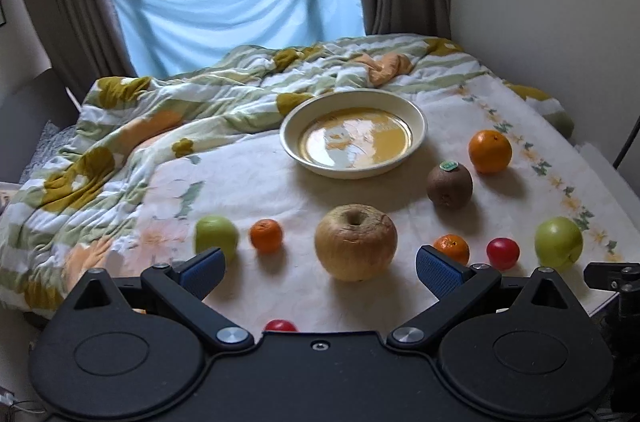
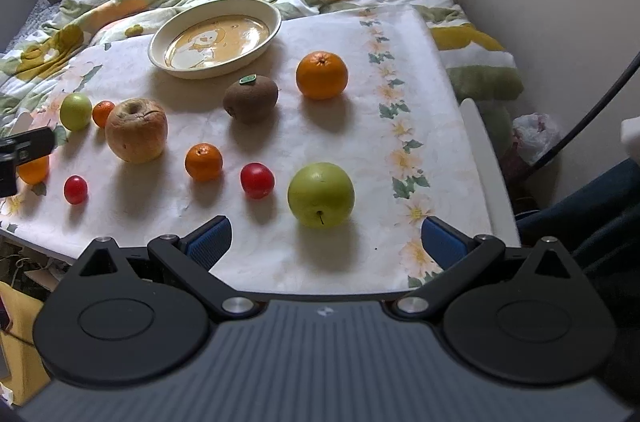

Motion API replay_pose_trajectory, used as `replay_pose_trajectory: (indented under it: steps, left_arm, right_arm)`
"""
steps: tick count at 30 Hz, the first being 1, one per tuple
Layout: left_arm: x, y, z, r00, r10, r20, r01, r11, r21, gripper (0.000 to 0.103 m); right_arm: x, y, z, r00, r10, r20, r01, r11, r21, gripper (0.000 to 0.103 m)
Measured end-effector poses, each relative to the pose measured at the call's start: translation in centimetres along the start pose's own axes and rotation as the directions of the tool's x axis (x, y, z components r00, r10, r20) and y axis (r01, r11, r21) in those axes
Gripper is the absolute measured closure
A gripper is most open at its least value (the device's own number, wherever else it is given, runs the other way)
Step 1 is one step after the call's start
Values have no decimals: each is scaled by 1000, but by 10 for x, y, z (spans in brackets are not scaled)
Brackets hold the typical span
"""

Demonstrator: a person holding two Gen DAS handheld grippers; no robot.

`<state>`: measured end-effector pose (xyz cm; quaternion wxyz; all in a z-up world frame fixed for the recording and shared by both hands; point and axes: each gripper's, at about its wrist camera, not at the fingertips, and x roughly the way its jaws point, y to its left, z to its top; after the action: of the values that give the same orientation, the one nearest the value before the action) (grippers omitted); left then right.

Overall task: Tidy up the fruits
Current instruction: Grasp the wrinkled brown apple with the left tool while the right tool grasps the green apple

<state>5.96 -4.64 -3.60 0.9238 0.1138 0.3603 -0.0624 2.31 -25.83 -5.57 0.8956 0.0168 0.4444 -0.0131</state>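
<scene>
Nearest my right hand-held gripper (image 2: 326, 242), at the lower centre of the right wrist view, sits a green apple (image 2: 321, 195); the blue pads stand wide apart with nothing between them. Left of that apple lie a red tomato (image 2: 257, 180) and a small mandarin (image 2: 203, 162), each apart from the others. Mid-frame sit a kiwi with a green sticker (image 2: 251, 98) and, to its right, a large orange (image 2: 321, 74). At mid-left are a wrinkled tan apple (image 2: 136, 130), a second mandarin (image 2: 103, 113) and a smaller green apple (image 2: 75, 111). A second tomato (image 2: 75, 189) lies at lower left.

All the fruit rests on a floral cloth (image 2: 360, 150) over the bench. An empty cream bowl (image 2: 256, 48) stands at the upper left, no fruit in it.

Left wrist view: my left hand-held gripper (image 1: 320, 272) is also spread, empty, with the wrinkled apple just beyond its pads. A rumpled quilt (image 1: 120, 126) fills the left of the frame.
</scene>
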Motion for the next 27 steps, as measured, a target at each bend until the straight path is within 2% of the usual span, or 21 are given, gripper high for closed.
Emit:
replay_pose_trajectory:
  steps: [6, 10, 20, 24, 27]
  left_arm:
    - [42, -13, -5, 1000, 23, -18, -23, 999, 27, 0]
    - [64, -19, -5, 999, 12, -33, -11, 999, 34, 0]
    - [95, -28, 2, 999, 0, -54, 1, 1000, 19, 7]
    - [99, -31, 4, 998, -2, -67, 3, 1000, 17, 22]
    - [100, -30, 5, 997, 2, -71, -1, 1000, 18, 24]
  right_arm:
    - [25, -5, -8, 1000, -13, 19, 14, 999, -39, 0]
    - [46, -12, -11, 1000, 26, 15, -26, 999, -21, 0]
    - [75, -12, -8, 997, 67, 26, -65, 996, -62, 2]
    - [80, -11, -6, 997, 74, 30, -72, 995, -74, 7]
    - [82, -12, -4, 996, 82, 27, -80, 994, -74, 10]
